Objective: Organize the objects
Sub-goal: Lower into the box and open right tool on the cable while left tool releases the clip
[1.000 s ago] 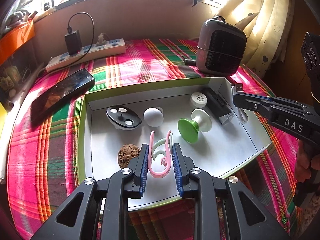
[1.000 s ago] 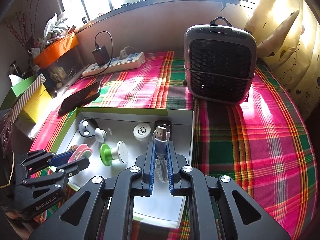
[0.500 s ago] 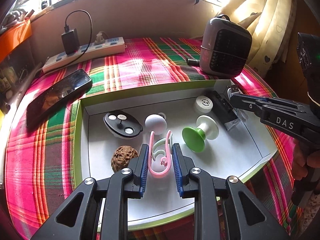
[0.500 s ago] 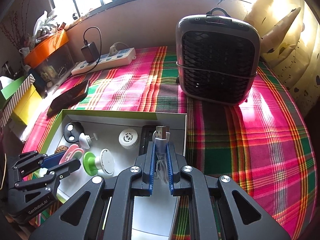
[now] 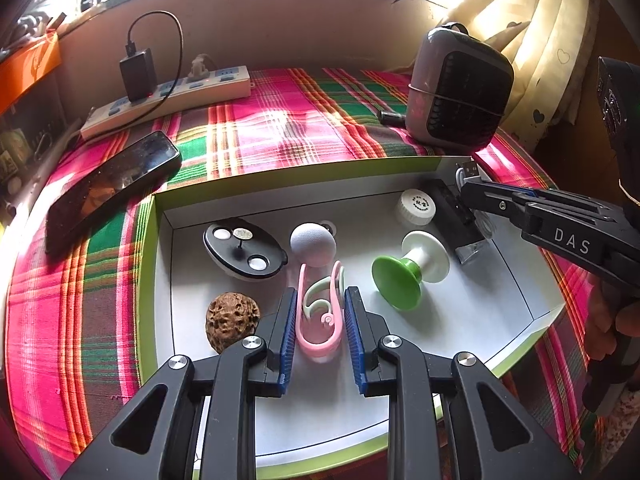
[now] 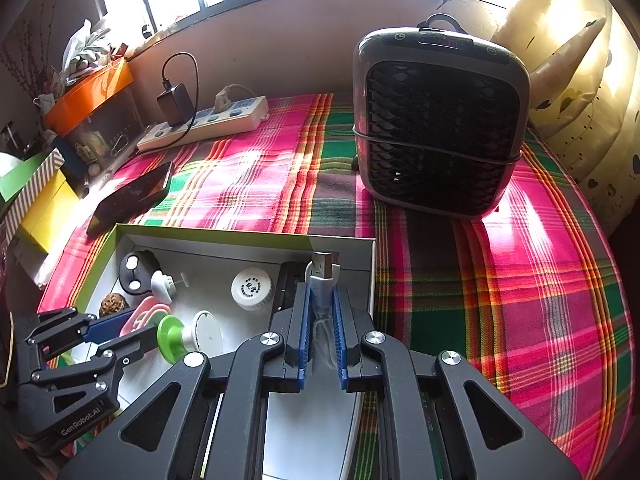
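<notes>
Grippers hang over a shallow white tray (image 5: 160, 264) with a green rim, set on a plaid cloth (image 5: 280, 120). In the left wrist view the left gripper (image 5: 320, 320) pinches a pink clip (image 5: 320, 312) between its blue pads, the clip's closed loop toward the camera and its two prongs pointing to 12 o'clock. Around the clip as centre: a walnut (image 5: 232, 320) lies at 9 o'clock, near the left pad; a black oval case (image 5: 244, 254) with white dots at 10 o'clock; a white ball (image 5: 313, 240) at 12 o'clock, just past the prongs; a green-and-white spool (image 5: 408, 276) on its side at 2 o'clock. Farther toward 2 o'clock sit a white cap (image 5: 416, 208) and, beside it, a black block (image 5: 456, 220) along the tray's right wall. The right gripper (image 6: 323, 312) is pressed together on a white USB cable (image 6: 322, 280), whose metal plug sticks out past the fingertips; in the right wrist view it sits over the tray's far right corner, above the black block. On the cloth outside the tray, taking the tray as centre in the left view: a phone (image 5: 108, 188) at 10 o'clock, a power strip (image 5: 168, 96) with a black charger (image 5: 138, 74) at 11 o'clock, and a grey heater (image 5: 460, 88) at 1 o'clock.
</notes>
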Demonstrator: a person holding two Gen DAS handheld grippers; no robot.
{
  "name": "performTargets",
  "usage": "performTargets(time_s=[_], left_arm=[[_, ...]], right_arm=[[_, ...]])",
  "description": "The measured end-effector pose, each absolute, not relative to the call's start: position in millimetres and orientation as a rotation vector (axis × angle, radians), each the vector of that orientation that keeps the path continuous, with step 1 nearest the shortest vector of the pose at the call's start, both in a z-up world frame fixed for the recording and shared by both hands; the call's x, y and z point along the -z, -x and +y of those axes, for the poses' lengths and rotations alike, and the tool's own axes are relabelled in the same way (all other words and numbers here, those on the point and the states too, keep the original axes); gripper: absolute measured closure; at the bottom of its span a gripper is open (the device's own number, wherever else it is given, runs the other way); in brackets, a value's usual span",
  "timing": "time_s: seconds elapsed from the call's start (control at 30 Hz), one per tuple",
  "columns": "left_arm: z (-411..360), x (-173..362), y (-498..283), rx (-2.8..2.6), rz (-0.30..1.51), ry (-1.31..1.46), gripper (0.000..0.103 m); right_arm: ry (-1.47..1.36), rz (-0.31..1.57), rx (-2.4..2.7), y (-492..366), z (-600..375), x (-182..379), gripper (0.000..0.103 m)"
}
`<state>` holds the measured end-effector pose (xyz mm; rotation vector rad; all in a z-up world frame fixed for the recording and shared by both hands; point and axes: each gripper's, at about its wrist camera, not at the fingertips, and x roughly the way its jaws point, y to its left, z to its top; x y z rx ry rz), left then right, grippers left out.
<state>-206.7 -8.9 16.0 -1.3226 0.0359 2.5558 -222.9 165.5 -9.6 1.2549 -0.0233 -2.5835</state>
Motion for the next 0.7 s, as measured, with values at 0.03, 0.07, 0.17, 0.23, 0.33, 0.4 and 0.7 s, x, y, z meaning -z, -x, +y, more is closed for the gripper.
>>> performTargets(time_s=[0.03,0.07,0.17,0.23,0.33,0.4,0.7], left_arm=[[-8.8,-16.3,206.8,-2.556,0.034,1.323,0.082],[-8.6,-16.3,206.8,-2.556,0.035,1.323,0.082],[-8.5,-16.3,206.8,-2.556,0.035,1.324,0.082],[-8.6,-16.3,206.9,-2.555,0.035,1.323,0.081],[-8.6,-16.1,206.8,-2.555,0.035,1.323,0.081],[-8.4,-16.0,206.9,-2.555,0.035,1.323,0.081],[-7.0,-15.6,207.1,-2.542,0.022,1.321,0.074]], right_arm=[[-1.255,-0.026,2.583,223.0,165.6,9.4,0.091],[-1.254,-0.026,2.583,223.0,165.6,9.3,0.091],[-1.254,-0.03,2.583,222.8,165.6,9.4,0.091],[-1.253,-0.031,2.583,222.8,165.6,9.4,0.091],[-1.253,-0.034,2.584,222.6,165.7,9.4,0.091],[-1.254,-0.037,2.584,222.9,165.8,9.2,0.091],[-1.253,-0.034,2.585,223.1,165.5,8.5,0.091]])
